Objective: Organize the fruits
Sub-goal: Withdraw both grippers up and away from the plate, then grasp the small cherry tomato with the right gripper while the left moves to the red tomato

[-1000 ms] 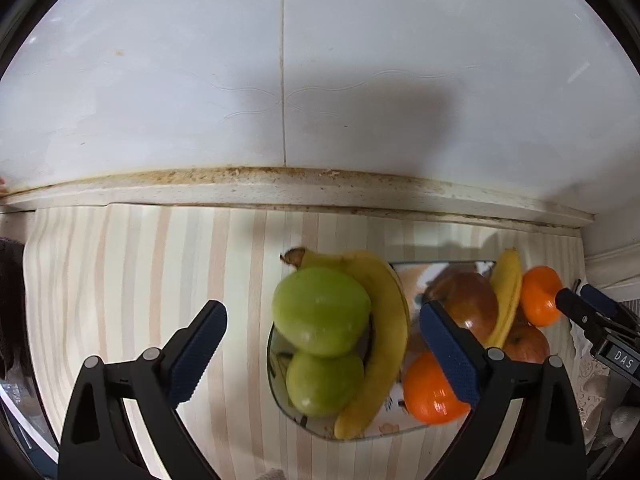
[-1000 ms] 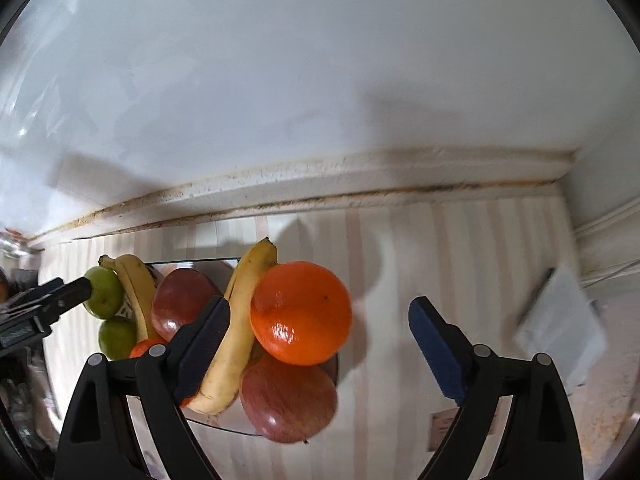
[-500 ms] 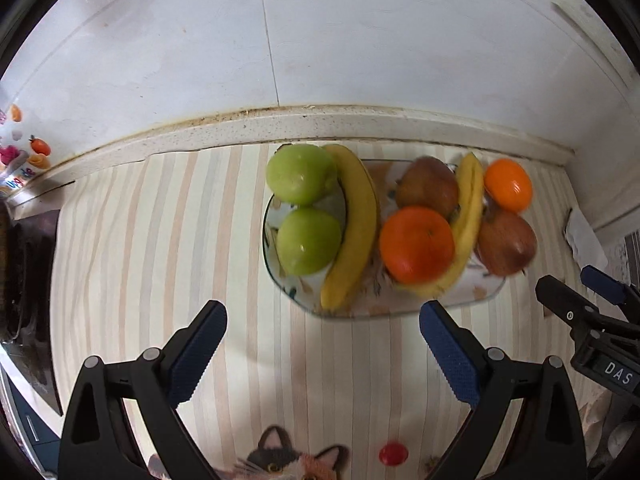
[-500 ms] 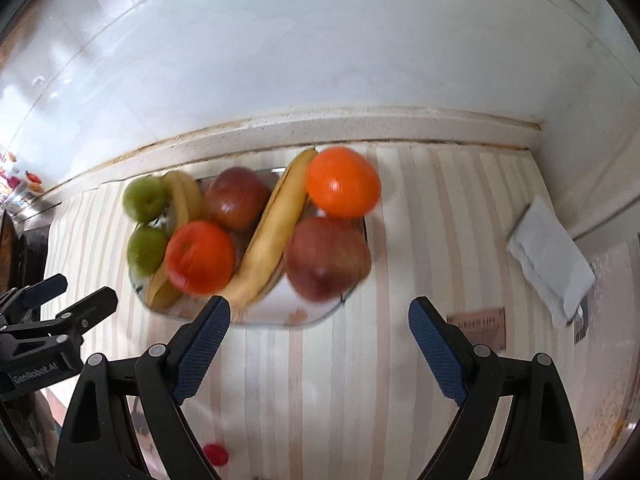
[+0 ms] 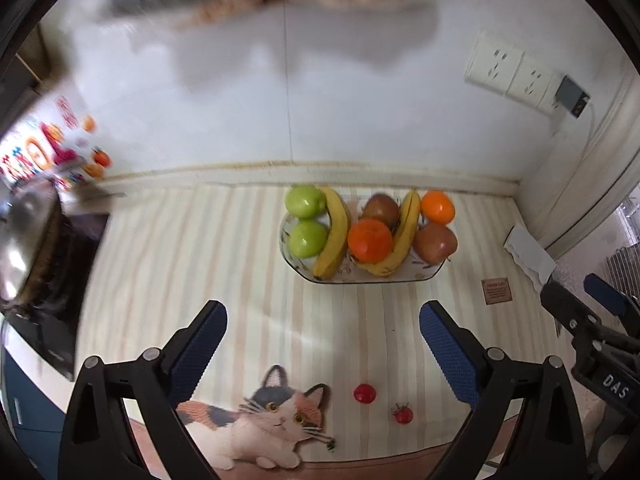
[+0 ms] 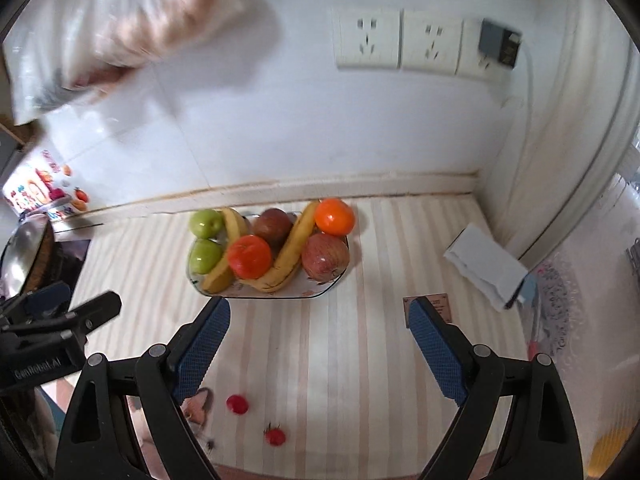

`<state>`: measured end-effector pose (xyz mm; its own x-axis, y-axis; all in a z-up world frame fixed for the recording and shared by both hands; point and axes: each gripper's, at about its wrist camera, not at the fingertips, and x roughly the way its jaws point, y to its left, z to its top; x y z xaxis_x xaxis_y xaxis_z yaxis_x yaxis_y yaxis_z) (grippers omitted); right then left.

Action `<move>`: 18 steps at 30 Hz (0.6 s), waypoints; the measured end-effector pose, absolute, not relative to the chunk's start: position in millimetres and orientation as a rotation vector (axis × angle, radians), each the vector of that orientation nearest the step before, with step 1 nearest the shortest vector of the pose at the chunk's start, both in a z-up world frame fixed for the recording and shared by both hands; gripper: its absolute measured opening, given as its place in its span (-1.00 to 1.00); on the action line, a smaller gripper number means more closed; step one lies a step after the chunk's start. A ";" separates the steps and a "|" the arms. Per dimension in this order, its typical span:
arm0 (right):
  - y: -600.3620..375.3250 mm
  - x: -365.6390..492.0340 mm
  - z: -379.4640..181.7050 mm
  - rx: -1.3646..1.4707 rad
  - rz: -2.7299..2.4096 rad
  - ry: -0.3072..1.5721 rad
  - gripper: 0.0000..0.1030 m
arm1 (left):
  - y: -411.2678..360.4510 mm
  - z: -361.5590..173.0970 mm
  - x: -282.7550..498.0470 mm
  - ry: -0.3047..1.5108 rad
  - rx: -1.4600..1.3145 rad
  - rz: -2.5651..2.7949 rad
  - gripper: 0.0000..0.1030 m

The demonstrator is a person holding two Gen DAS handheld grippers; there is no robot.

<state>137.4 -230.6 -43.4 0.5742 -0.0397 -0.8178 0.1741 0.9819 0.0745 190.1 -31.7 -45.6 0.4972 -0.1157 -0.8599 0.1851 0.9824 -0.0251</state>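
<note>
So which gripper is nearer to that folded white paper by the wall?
Right. The right gripper hovers just left of the folded white paper, while the left gripper sits further left, with the right gripper between it and the paper.

Bright even light, soft shadows on wall, blurred top edge (motion smear), fisheye-bent corners

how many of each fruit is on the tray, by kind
green apples: 2
bananas: 2
oranges: 2
red apples: 2
total on the tray: 8
</note>
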 end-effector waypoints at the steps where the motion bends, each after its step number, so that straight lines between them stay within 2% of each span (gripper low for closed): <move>1: -228.1 129.7 -35.9 0.150 -0.121 0.942 0.80 | -31.4 -37.0 183.4 1.015 0.082 -0.176 0.92; 6: -215.1 99.8 -3.9 0.144 -0.093 0.892 0.80 | -27.9 -8.4 156.8 0.965 0.092 -0.169 0.92; 18: -201.8 67.9 33.6 0.167 -0.056 0.847 0.80 | -21.0 2.8 123.6 0.974 0.091 -0.177 0.92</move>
<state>67.9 -201.8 33.6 0.6616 0.0171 -0.7496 0.1160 0.9854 0.1248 123.6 -21.0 2.8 0.5489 -0.1082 -0.8288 0.1900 0.9818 -0.0023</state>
